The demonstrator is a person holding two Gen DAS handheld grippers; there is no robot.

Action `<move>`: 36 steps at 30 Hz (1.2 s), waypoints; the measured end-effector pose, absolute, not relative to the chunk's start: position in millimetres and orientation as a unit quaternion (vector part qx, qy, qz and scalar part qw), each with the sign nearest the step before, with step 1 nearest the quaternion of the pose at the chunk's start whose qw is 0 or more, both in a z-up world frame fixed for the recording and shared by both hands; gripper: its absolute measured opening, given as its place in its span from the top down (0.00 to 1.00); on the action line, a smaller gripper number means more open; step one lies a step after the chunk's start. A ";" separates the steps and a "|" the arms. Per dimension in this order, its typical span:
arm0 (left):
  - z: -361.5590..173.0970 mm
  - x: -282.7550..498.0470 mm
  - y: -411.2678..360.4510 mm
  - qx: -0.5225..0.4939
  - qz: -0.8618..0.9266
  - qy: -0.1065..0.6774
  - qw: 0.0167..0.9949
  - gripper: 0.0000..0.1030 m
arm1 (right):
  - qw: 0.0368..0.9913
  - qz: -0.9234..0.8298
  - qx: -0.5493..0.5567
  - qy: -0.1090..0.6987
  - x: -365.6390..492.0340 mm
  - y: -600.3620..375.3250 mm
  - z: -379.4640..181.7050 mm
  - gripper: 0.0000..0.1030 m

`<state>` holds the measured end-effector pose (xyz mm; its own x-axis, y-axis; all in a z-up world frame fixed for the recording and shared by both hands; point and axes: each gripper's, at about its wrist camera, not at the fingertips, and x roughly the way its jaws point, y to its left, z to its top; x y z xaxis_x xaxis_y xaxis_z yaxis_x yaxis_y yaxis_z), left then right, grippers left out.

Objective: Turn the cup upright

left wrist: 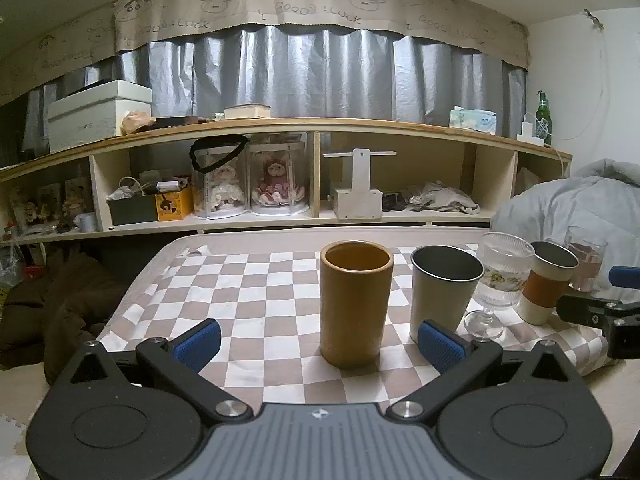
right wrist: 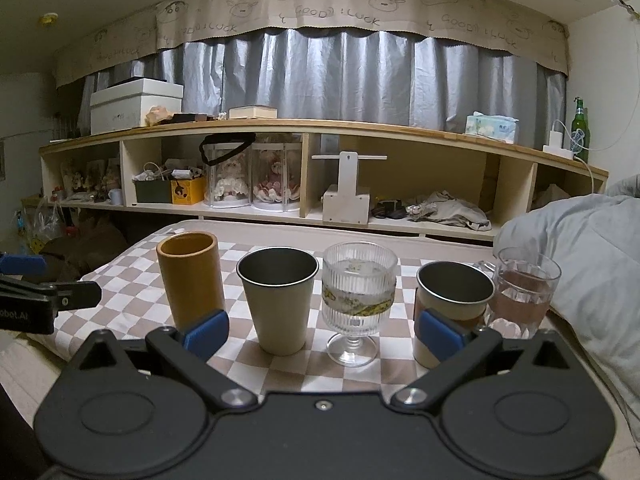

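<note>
Your left gripper (left wrist: 319, 344) and right gripper (right wrist: 326, 332) both had fingers spread, empty. Every cup, including the bamboo cup (left wrist: 354, 302), stood upright on the counter (left wrist: 256, 304); a careless sweep risked toppling the stemmed glass (right wrist: 356, 300).

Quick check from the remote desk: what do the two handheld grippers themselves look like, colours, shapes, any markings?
Both match: the left gripper and right gripper have black angular linkage arms, silver pivot bolts, round black side housings and blue ribbed finger pads. The left's centre plate is grey and ribbed with a small emblem. White lettering ending "bot.AI" marks the left's side. No cables or sleeves visible.
</note>
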<state>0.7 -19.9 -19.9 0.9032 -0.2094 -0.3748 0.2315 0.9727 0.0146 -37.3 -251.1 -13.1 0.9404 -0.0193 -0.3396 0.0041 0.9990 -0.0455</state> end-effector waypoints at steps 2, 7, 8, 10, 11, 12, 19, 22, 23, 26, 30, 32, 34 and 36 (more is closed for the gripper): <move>-20.5 1.1 -21.0 0.029 -0.112 0.189 0.975 0.00 | 0.984 -0.005 -0.023 0.174 -36.8 -251.2 -13.8 0.01; -20.6 1.1 -21.2 0.031 -0.112 0.188 0.975 0.00 | 0.985 -0.005 -0.023 0.173 -36.6 -251.1 -14.4 0.01; -20.9 1.3 -20.9 0.031 -0.112 0.188 0.975 0.00 | 0.985 -0.005 -0.023 0.174 -36.5 -251.1 -14.4 0.01; -20.8 0.9 -21.5 0.031 -0.111 0.188 0.975 0.00 | 0.984 -0.005 -0.023 0.174 -36.5 -251.2 -14.0 0.01; -21.0 1.1 -21.3 0.031 -0.110 0.188 0.975 0.00 | 0.984 -0.005 -0.023 0.174 -36.3 -251.2 -14.2 0.01; -21.0 1.0 -21.3 0.032 -0.110 0.188 0.975 0.00 | 0.984 -0.005 -0.023 0.174 -36.4 -251.2 -14.2 0.01; -21.0 0.8 -21.5 0.032 -0.110 0.188 0.975 0.00 | 0.985 -0.005 -0.023 0.174 -36.8 -251.1 -14.4 0.01; -21.1 0.7 -21.4 0.032 -0.111 0.189 0.975 0.00 | 0.984 -0.005 -0.023 0.174 -36.7 -251.4 -14.4 0.01; -21.0 0.8 -21.8 0.032 -0.110 0.189 0.975 0.00 | 0.984 -0.005 -0.022 0.174 -36.7 -251.5 -14.5 0.01; -21.0 0.9 -21.5 0.032 -0.110 0.189 0.975 0.00 | 0.984 -0.005 -0.023 0.174 -36.6 -251.2 -14.2 0.01; -20.9 0.8 -21.3 0.033 -0.111 0.188 0.975 0.00 | 0.984 -0.006 -0.024 0.174 -36.8 -251.1 -13.8 0.01; -20.8 0.8 -21.4 0.033 -0.110 0.188 0.975 0.00 | 0.985 -0.006 -0.023 0.173 -36.9 -251.1 -13.7 0.01; -20.9 0.8 -21.1 0.033 -0.110 0.188 0.975 0.00 | 0.985 -0.006 -0.022 0.173 -36.7 -251.6 -13.5 0.01; -20.8 0.8 -21.4 0.033 -0.110 0.188 0.975 0.00 | 0.985 -0.006 -0.022 0.173 -36.7 -251.7 -13.2 0.01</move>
<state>0.8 -21.4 -20.8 0.9049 -0.2024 -0.3745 0.2272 0.9736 0.0228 -36.7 -251.7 -13.2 0.9404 -0.0195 -0.3395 0.0041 0.9989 -0.0460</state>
